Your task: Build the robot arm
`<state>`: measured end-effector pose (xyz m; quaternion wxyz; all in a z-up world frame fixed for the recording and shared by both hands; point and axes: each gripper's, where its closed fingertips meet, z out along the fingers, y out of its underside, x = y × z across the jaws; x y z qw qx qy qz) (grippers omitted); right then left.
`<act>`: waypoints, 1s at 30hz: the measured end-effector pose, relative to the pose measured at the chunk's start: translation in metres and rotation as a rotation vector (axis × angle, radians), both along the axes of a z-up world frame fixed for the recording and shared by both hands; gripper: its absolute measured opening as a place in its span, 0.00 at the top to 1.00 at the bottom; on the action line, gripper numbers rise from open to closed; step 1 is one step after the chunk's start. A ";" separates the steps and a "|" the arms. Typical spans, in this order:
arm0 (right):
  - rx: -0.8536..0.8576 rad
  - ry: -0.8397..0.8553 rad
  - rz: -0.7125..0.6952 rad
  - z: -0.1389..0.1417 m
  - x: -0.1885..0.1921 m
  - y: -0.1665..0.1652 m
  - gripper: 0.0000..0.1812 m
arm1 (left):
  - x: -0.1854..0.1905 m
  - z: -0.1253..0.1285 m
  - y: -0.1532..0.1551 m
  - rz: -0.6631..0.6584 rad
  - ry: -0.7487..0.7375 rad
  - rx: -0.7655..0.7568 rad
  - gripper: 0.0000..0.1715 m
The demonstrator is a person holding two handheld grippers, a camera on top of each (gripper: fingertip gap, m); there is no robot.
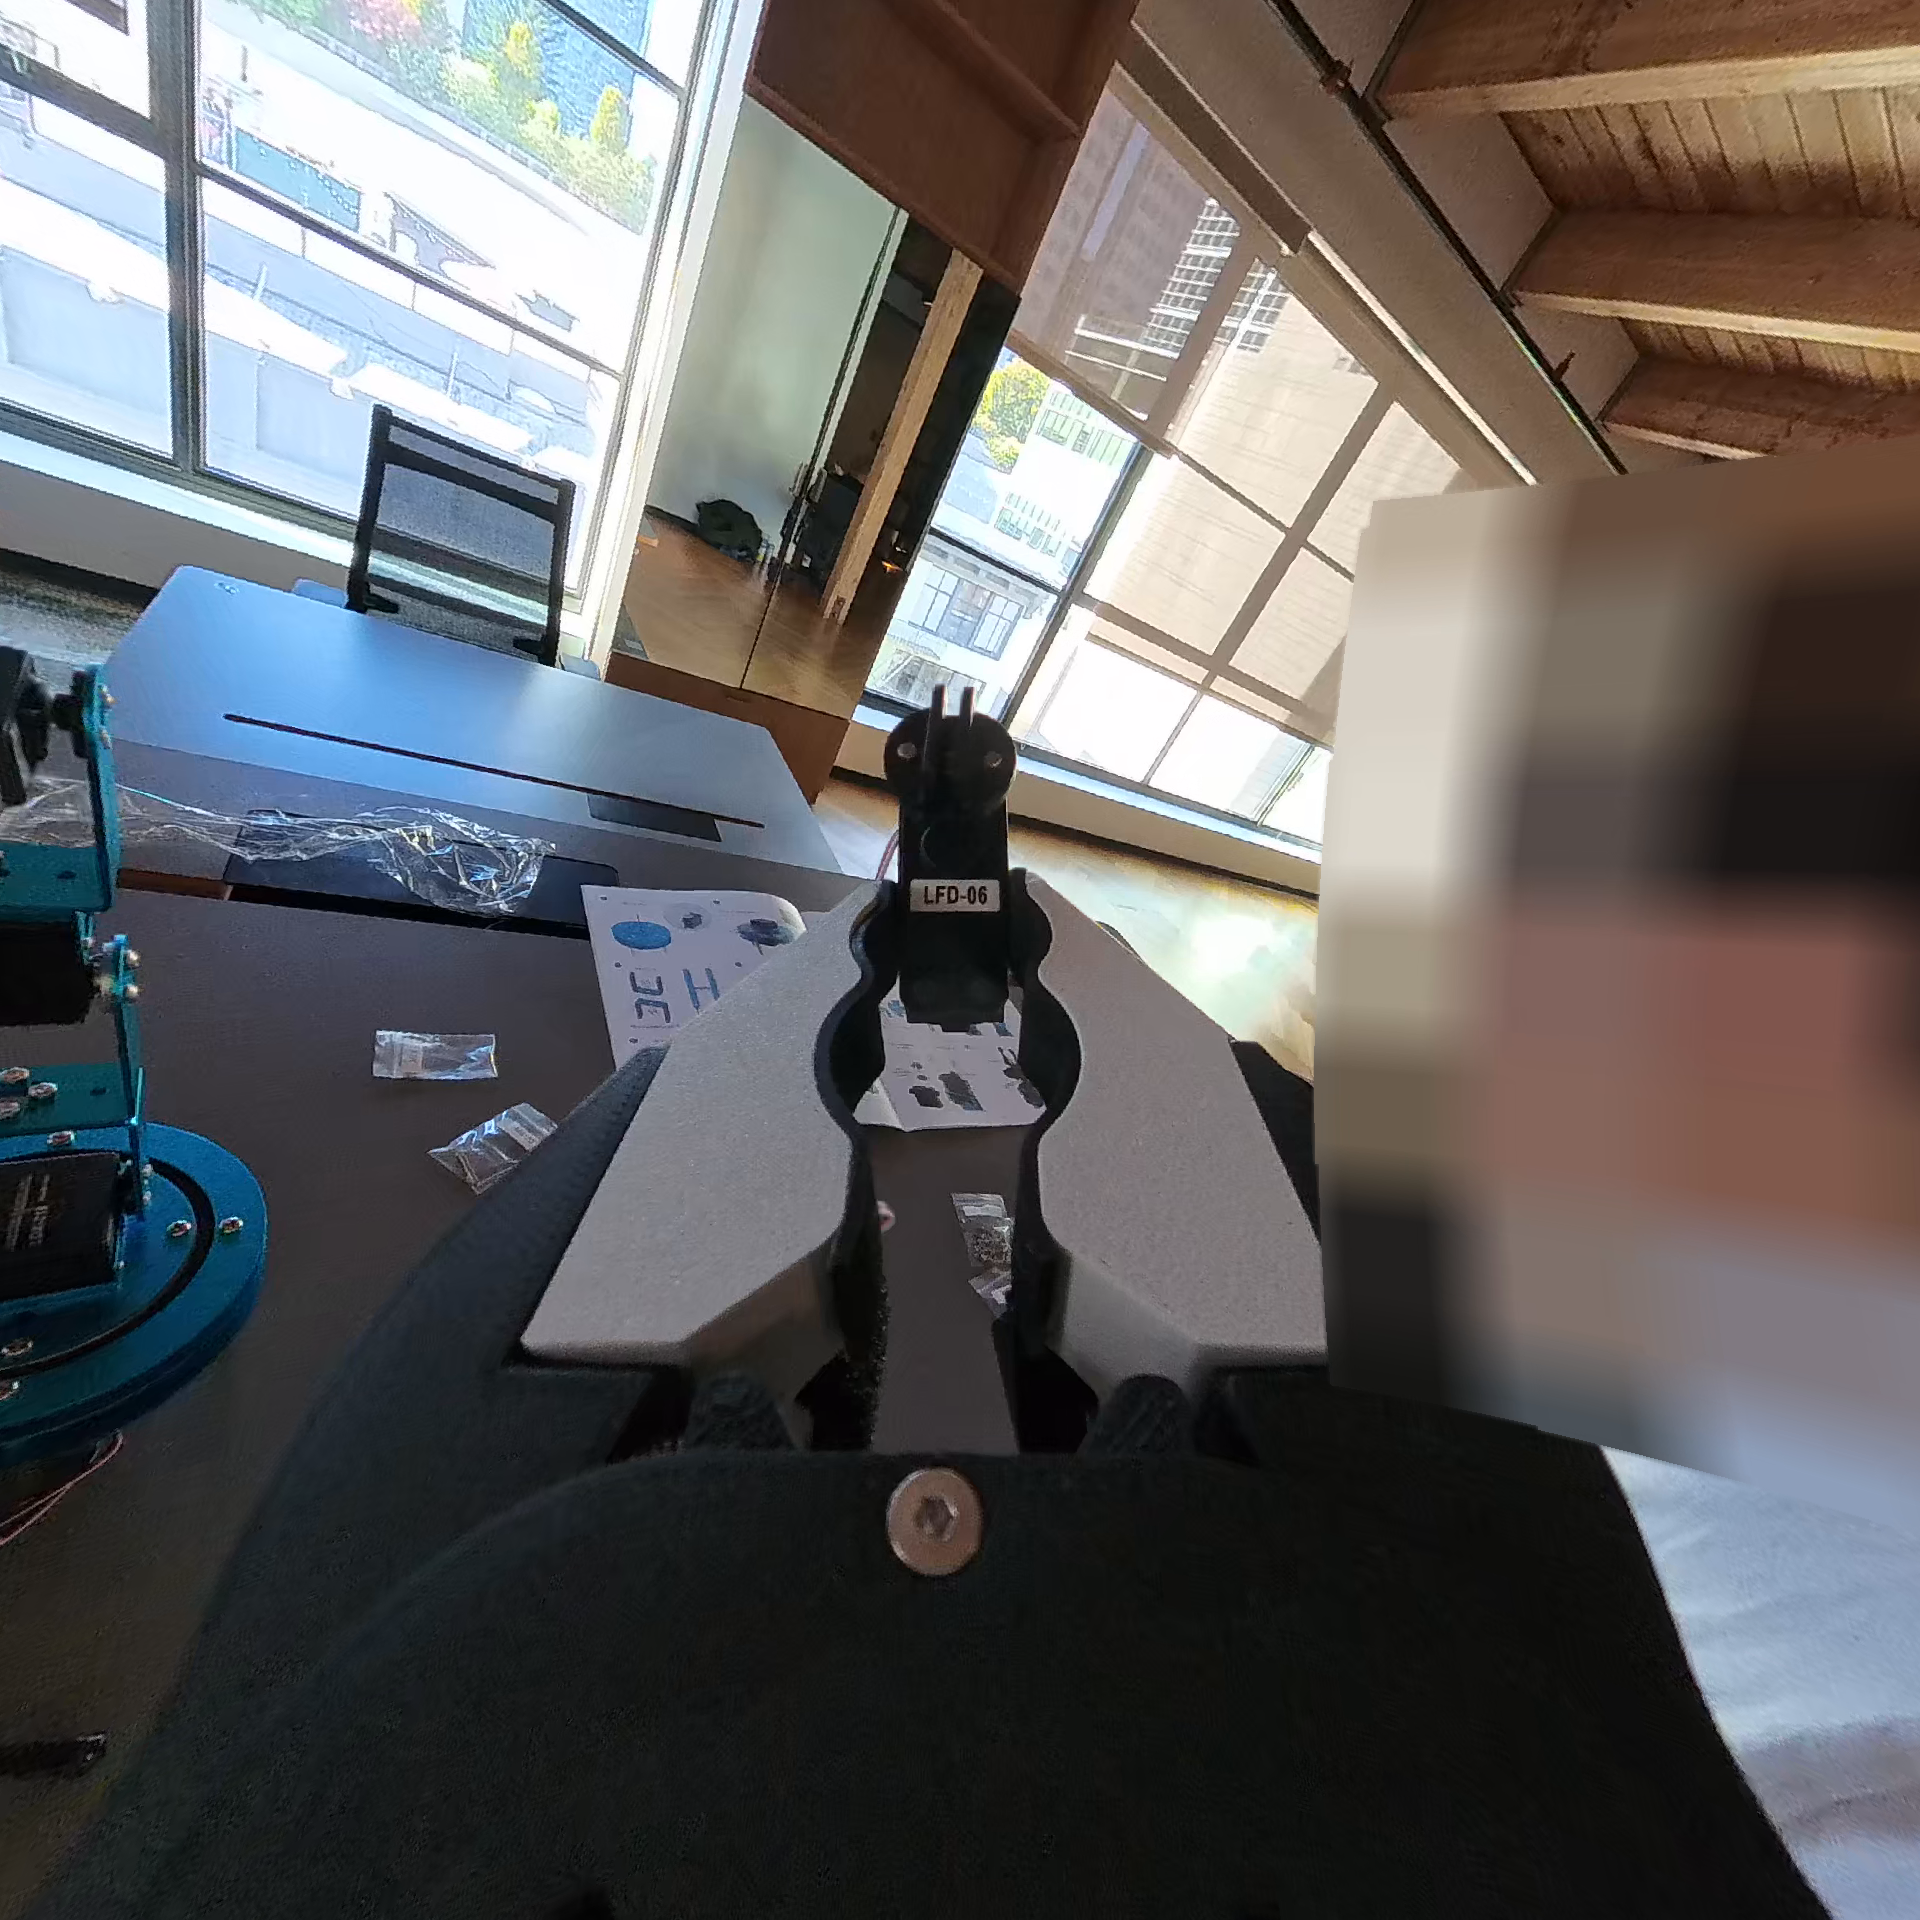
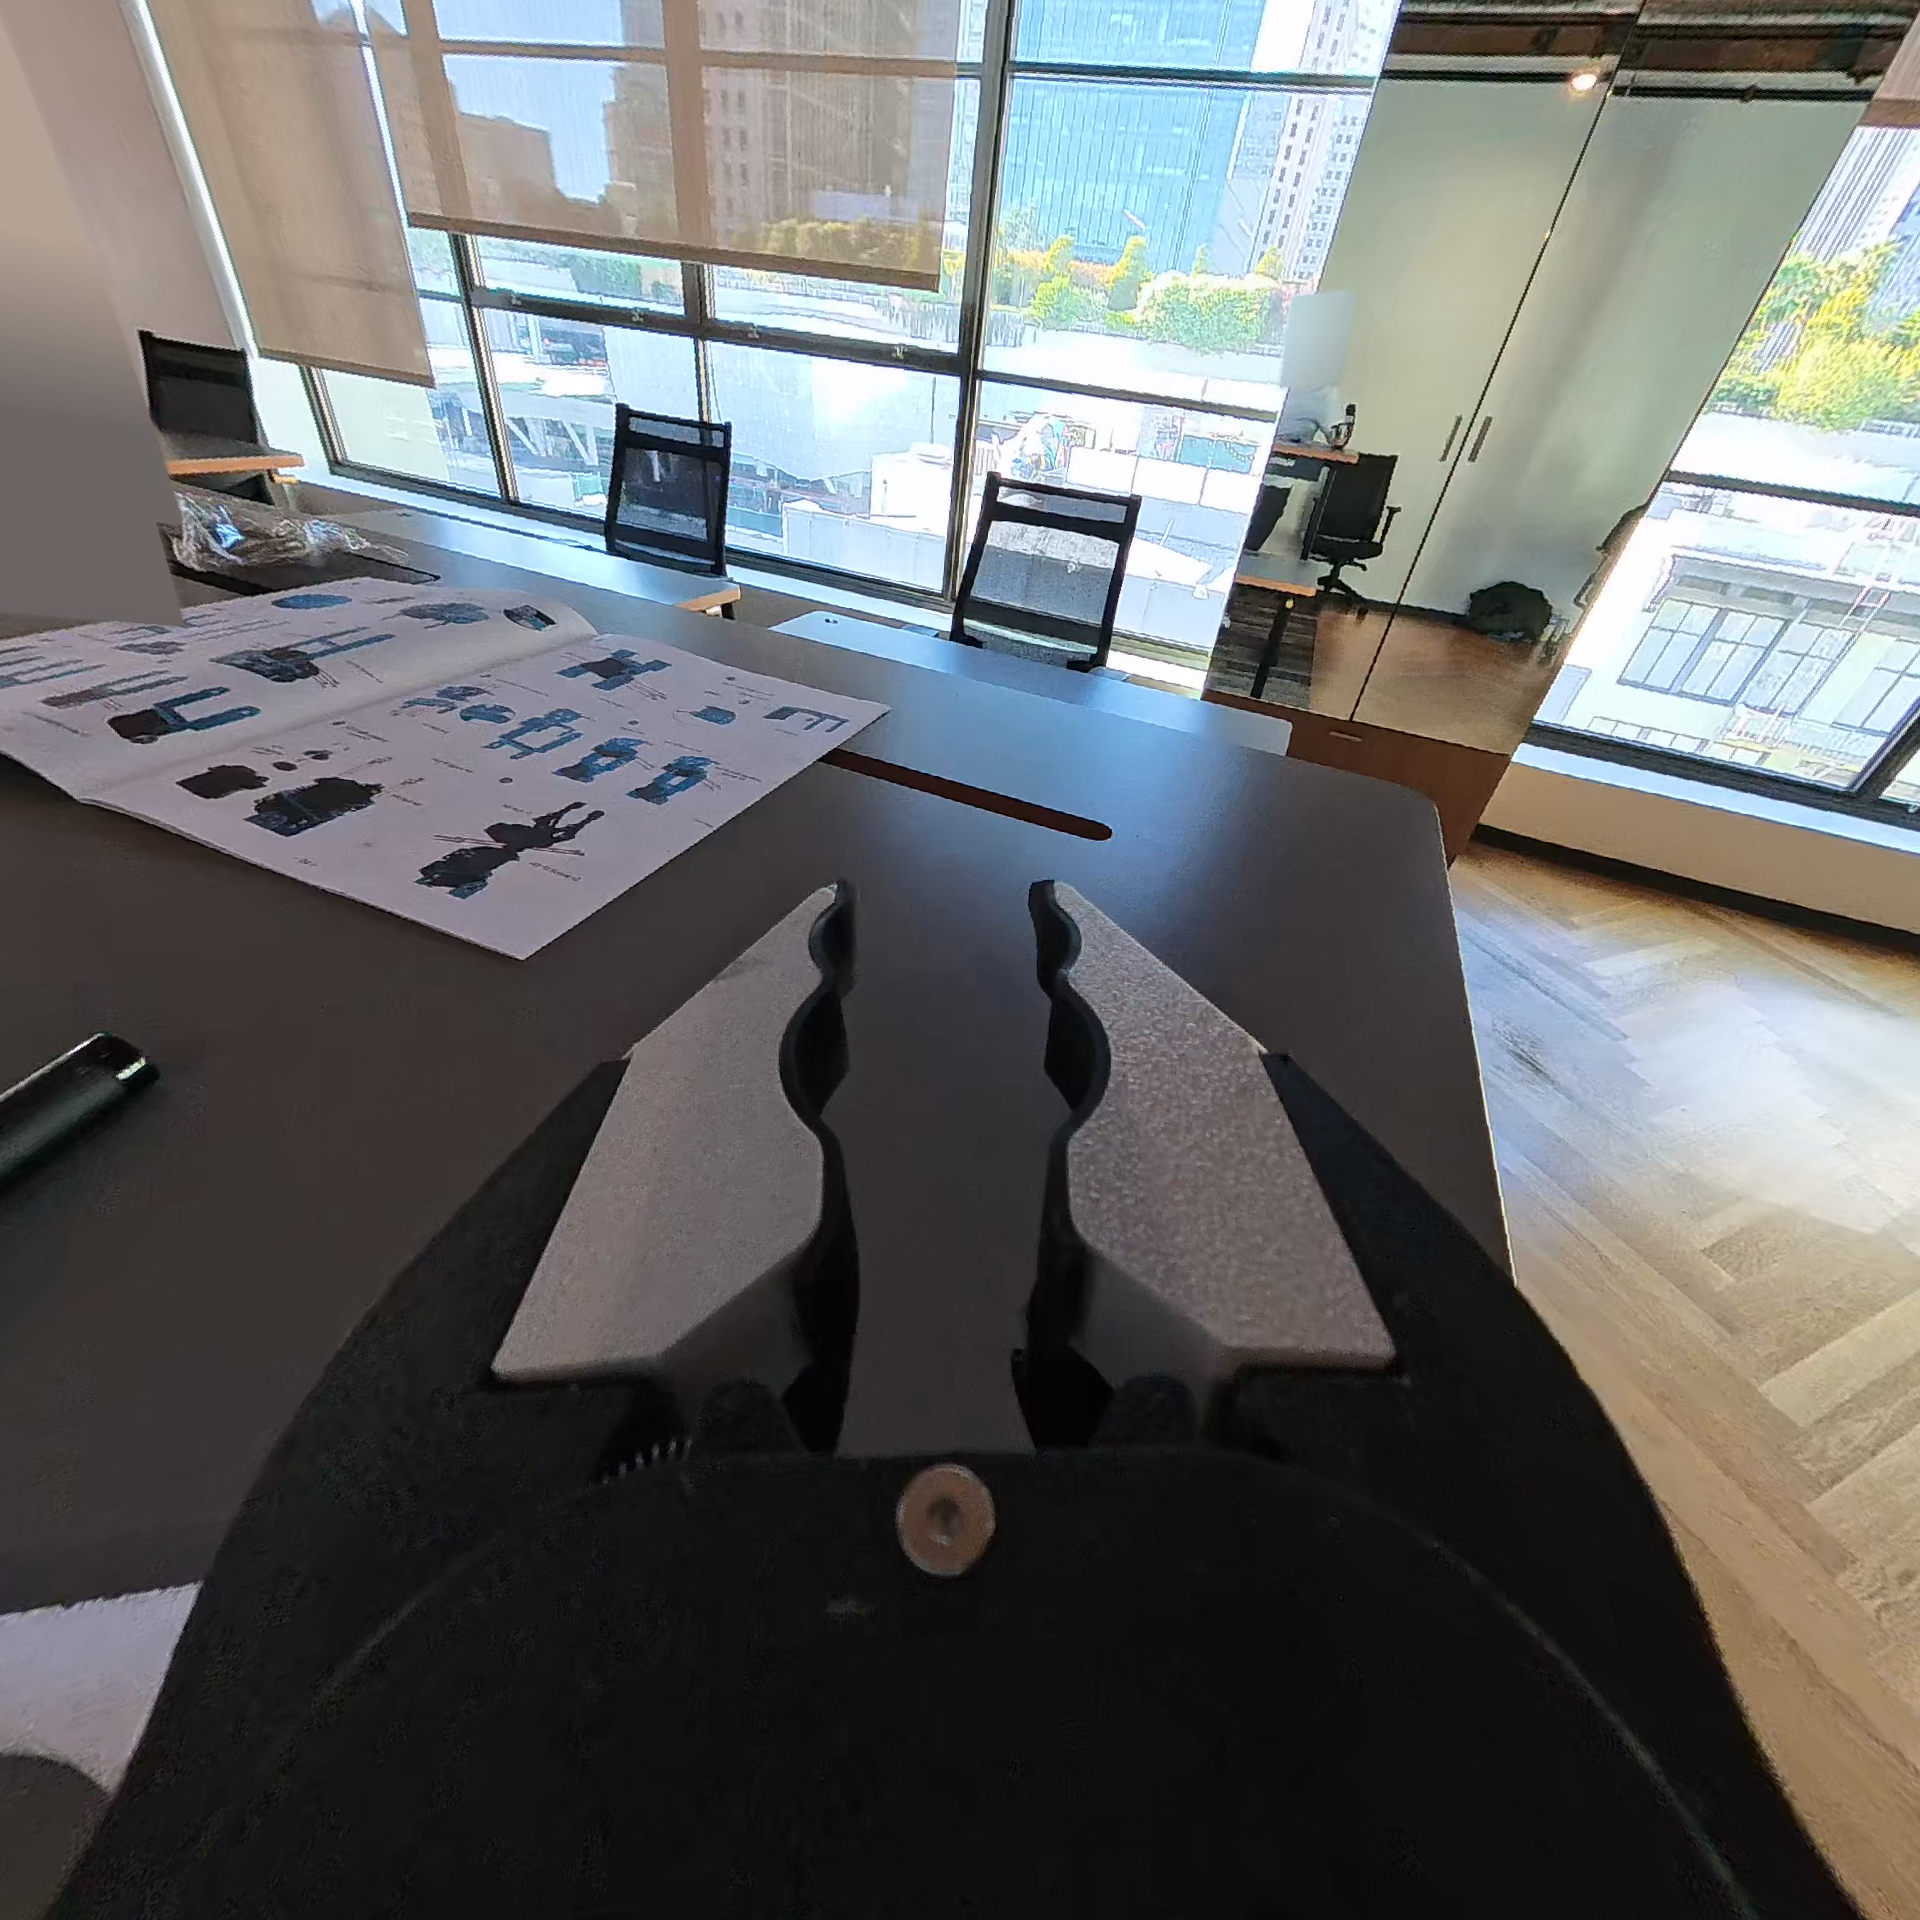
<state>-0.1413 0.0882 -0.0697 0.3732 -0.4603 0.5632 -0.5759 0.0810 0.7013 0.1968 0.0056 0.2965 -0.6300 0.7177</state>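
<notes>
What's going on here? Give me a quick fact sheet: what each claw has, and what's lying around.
Left gripper: shut on black part bearing a white sticker
Right gripper: open, empty, above dark table
Beside left: blue metal assembly, small plastic bags
Beside right: open instruction booklet, black pen-like object

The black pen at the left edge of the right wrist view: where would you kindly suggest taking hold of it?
Probably across the barrel of the black pen, coming down from above: it lies flat on the dark table with bare surface around it. The open right gripper is empty and off to its right.
</notes>
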 end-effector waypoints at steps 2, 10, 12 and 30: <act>0.009 -0.009 -0.005 0.001 -0.001 -0.002 0.82 | -0.004 0.001 0.006 0.007 -0.008 -0.012 0.89; 0.063 -0.042 -0.014 0.002 -0.005 -0.008 0.82 | -0.013 0.005 0.036 0.067 -0.028 -0.049 0.89; 0.075 -0.045 -0.021 0.002 -0.005 -0.010 0.82 | -0.016 0.008 0.043 0.090 -0.047 -0.040 0.89; 0.099 -0.082 -0.052 0.005 -0.011 -0.015 0.83 | -0.019 0.016 0.057 0.105 -0.061 -0.016 0.89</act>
